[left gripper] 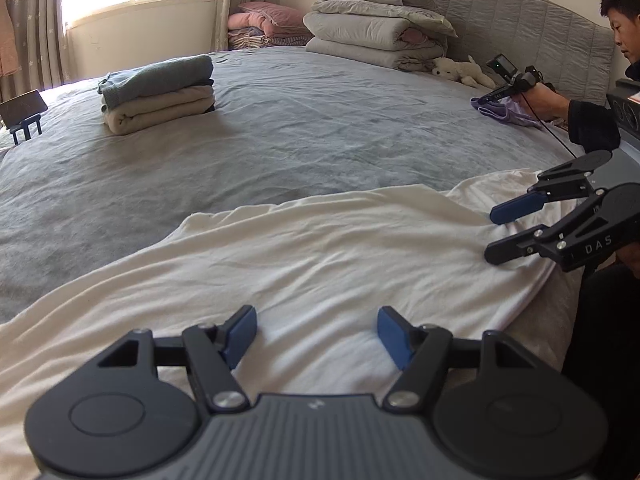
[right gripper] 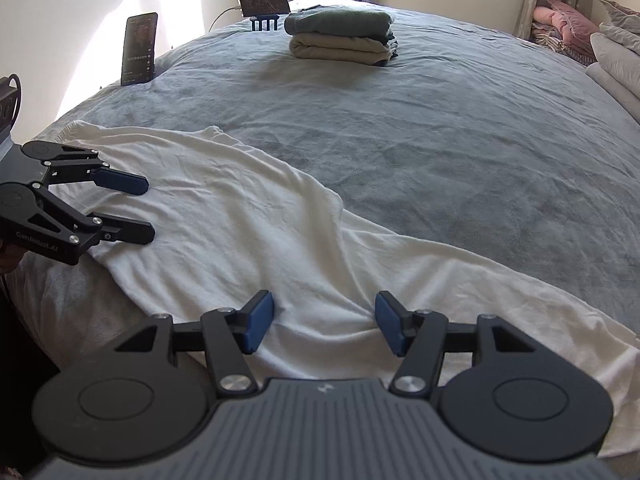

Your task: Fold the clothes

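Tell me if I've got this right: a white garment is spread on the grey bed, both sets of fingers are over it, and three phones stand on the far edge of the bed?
Nearly. The white garment does lie on the grey bed under both sets of fingers, but the right wrist view shows two phones, not three: an upright phone and a sideways phone on a stand.

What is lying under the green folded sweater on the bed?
Under the green sweater lies a folded cream garment, with something dark at the stack's edge. Its inner folds are covered, all resting on the grey blanket.
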Demonstrator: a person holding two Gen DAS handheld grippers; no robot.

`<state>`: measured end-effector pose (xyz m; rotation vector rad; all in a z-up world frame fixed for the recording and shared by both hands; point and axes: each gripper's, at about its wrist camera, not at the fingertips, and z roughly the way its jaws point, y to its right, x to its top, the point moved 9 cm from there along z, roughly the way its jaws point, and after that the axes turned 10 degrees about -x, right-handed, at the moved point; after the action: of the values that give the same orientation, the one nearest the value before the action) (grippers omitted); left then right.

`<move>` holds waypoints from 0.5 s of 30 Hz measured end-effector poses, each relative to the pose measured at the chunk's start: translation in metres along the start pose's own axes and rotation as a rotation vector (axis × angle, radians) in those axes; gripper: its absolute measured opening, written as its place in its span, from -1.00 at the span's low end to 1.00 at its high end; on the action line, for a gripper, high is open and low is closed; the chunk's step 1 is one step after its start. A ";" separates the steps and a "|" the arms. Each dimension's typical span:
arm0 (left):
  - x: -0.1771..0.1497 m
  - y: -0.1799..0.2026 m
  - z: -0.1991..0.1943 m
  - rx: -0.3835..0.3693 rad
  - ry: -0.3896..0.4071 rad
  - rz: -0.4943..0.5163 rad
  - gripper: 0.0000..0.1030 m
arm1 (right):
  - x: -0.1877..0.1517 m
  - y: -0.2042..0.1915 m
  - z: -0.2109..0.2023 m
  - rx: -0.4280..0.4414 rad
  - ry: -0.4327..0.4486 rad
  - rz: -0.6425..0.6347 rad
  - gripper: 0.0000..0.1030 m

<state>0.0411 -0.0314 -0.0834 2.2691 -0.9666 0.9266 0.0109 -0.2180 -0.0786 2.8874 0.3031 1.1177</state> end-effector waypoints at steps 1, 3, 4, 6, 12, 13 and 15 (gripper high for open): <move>0.000 0.000 -0.001 0.002 -0.003 -0.002 0.34 | -0.003 0.004 -0.001 -0.008 -0.009 0.004 0.22; -0.002 -0.001 -0.005 0.010 -0.014 -0.008 0.34 | -0.008 0.011 -0.003 -0.017 -0.028 0.008 0.24; -0.003 -0.001 -0.006 0.015 -0.019 -0.009 0.34 | -0.010 0.015 -0.005 -0.023 -0.033 0.014 0.26; -0.002 0.001 -0.009 0.026 -0.028 -0.006 0.34 | -0.015 0.023 -0.009 -0.040 -0.043 0.023 0.26; 0.009 0.018 -0.009 0.010 -0.003 0.023 0.34 | -0.027 0.056 -0.027 -0.089 -0.021 0.086 0.26; 0.012 0.023 -0.008 0.000 0.004 0.030 0.34 | -0.029 0.064 -0.030 -0.102 -0.018 0.103 0.26; 0.019 0.032 -0.003 -0.019 0.016 0.045 0.34 | -0.033 0.079 -0.035 -0.127 -0.012 0.138 0.26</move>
<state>0.0259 -0.0574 -0.0615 2.2298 -1.0195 0.9491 -0.0228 -0.3029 -0.0665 2.8374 0.0310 1.0949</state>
